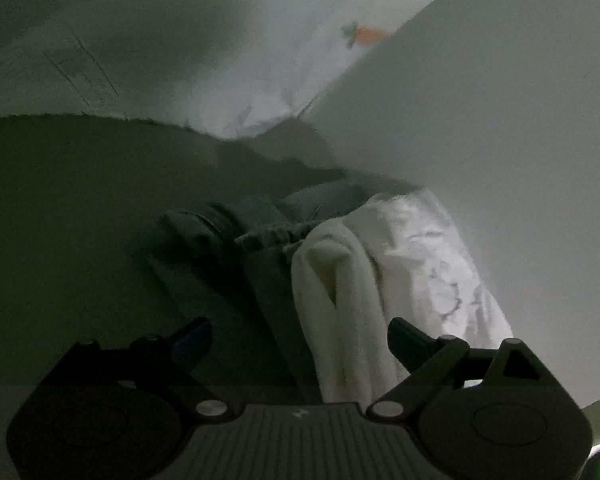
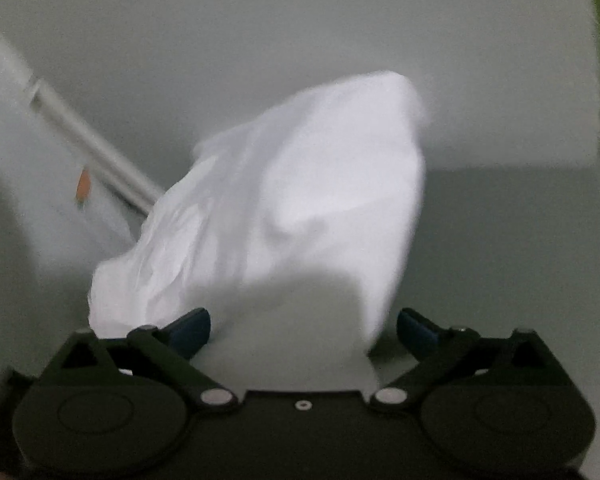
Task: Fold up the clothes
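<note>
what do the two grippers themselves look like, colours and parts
Both the left gripper and the right gripper are matte black, with round housings either side, silver pivot pins and linkage arms ending in dark blue fingertip pads. The left's centre plate is ribbed.

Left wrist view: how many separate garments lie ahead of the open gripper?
3, though blur may hide more: a dark grey-green crumpled garment on the left, a cream fleecy cloth in the middle, a white thin wrinkled cloth on the right.

Left wrist view looks down, close over crumpled white and grey clothes [image 1: 364, 264]; right wrist view faces a crumpled white garment [image 2: 300, 208] close up. Both catch an orange carrot-print cloth [image 1: 366, 35].
</note>
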`<act>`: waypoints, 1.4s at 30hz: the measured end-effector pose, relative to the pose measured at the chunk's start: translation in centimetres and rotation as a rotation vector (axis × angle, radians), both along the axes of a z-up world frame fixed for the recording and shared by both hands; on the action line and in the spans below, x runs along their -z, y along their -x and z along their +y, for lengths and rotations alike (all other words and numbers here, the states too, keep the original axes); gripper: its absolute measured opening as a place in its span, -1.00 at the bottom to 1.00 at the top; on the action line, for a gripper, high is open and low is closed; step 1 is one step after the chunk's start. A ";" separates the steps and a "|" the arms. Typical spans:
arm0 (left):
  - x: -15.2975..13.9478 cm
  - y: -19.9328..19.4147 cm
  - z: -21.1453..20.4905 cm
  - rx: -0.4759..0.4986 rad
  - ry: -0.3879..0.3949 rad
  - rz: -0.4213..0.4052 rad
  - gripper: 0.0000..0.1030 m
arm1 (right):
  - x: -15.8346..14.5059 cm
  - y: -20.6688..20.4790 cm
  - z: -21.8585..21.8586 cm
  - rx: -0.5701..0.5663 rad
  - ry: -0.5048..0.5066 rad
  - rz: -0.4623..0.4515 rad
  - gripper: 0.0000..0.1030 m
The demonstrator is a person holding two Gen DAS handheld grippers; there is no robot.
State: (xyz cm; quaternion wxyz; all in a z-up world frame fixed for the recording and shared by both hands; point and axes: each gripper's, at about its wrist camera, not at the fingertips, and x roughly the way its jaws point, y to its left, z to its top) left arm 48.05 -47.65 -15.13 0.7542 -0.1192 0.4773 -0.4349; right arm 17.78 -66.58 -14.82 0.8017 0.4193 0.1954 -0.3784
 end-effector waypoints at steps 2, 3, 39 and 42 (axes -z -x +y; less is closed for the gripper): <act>-1.8 0.4 1.0 -0.022 0.021 -0.031 0.86 | -0.3 -1.7 1.3 -0.033 0.059 0.078 1.00; -2.6 0.9 1.8 -0.032 0.030 -0.050 0.87 | -1.0 -2.8 1.1 -0.032 0.097 0.111 1.00; -20.5 37.1 46.0 -0.707 -0.333 -1.192 1.00 | -15.6 6.5 38.2 -0.704 0.642 -0.272 1.00; -20.1 39.6 47.7 -0.692 -0.335 -1.159 1.00 | -16.2 8.8 42.3 -0.702 0.674 -0.245 1.00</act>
